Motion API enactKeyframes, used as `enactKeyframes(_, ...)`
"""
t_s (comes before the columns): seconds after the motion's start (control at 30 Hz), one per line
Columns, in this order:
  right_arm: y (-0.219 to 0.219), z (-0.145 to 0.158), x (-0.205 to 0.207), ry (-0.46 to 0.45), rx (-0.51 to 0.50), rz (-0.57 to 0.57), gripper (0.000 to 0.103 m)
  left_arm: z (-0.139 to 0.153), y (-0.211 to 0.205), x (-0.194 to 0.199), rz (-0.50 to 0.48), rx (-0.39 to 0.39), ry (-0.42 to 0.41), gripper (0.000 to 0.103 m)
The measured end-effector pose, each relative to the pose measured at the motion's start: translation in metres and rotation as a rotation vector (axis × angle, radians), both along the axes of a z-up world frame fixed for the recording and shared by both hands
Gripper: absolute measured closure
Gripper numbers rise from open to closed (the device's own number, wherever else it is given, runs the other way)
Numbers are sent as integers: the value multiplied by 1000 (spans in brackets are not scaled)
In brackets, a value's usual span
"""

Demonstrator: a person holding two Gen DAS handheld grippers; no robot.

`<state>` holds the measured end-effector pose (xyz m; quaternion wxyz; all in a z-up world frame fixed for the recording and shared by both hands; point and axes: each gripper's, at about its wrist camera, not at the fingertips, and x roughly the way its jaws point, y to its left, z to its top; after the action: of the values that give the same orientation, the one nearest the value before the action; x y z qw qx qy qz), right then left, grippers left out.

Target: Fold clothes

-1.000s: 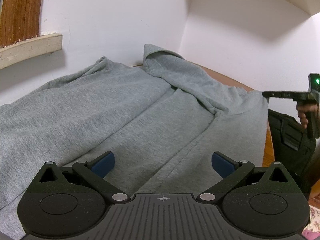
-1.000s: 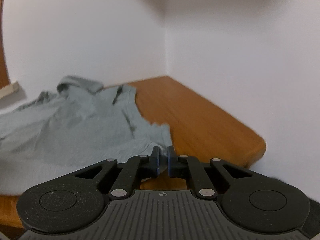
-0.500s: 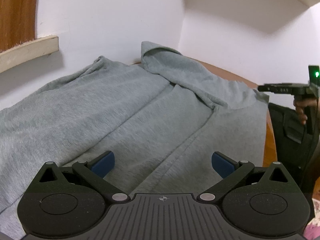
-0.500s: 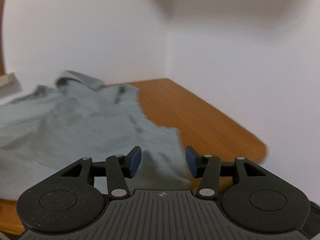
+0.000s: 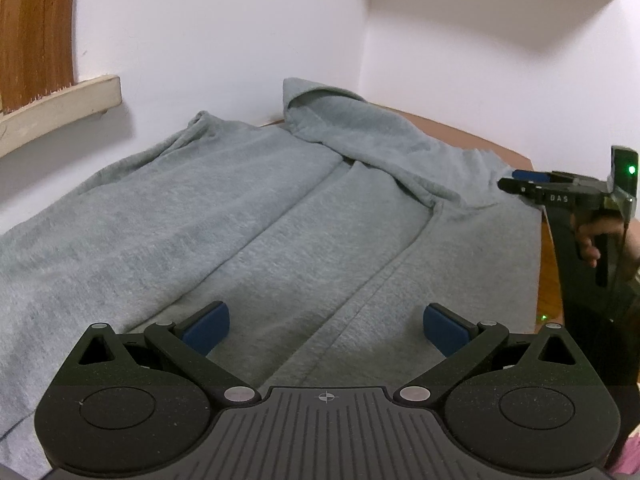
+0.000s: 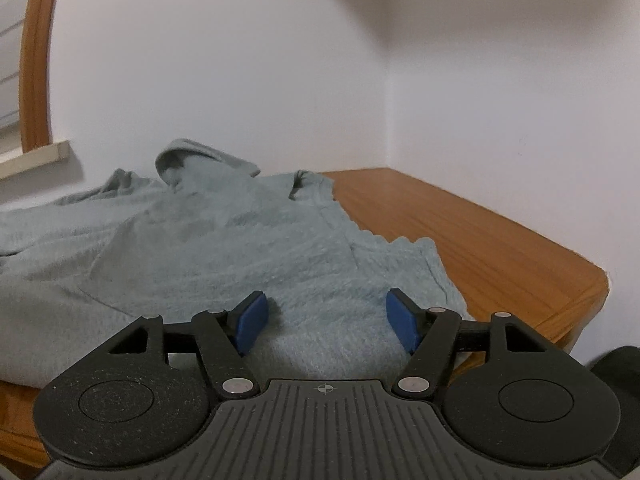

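Observation:
A grey hoodie [image 5: 248, 216] lies spread on a wooden table, its hood [image 5: 352, 120] at the far end by the wall corner. My left gripper [image 5: 326, 326] is open and empty, low over the hoodie's middle. My right gripper [image 6: 326, 318] is open and empty over the hoodie's near right edge [image 6: 400, 264]. It also shows in the left wrist view [image 5: 520, 182] at the right, beside the hoodie's edge, held by a hand.
The wooden table [image 6: 480, 240] shows to the right of the hoodie, ending at an edge and corner. White walls close in behind and to the right. A wooden ledge [image 5: 56, 108] juts from the left wall.
My right gripper was shut on the hoodie's edge a second ago; it has opened wide and let the fabric go. My left gripper stayed open, and its view shifted slightly.

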<state>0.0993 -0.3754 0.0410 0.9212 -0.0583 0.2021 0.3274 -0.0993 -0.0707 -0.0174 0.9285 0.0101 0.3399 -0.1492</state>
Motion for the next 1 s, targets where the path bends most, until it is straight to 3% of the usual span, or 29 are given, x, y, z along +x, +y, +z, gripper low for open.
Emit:
enactKeyframes(0.1, 8, 6, 0, 22, -35, -11, 31, -1, 0, 0, -2, 8, -1, 0)
enactKeyframes(0.17, 13, 7, -4, 24, -33, -29, 18, -1, 1, -1, -2, 7, -2, 0)
enactKeyframes(0.23, 18, 4, -15, 13, -7, -24, 15, -1, 2, -1, -3, 7, -2, 0)
enactKeyframes(1.0, 7, -18, -33, -87, 70, 43, 4, 2, -13, 9, 30, 51, 28, 0)
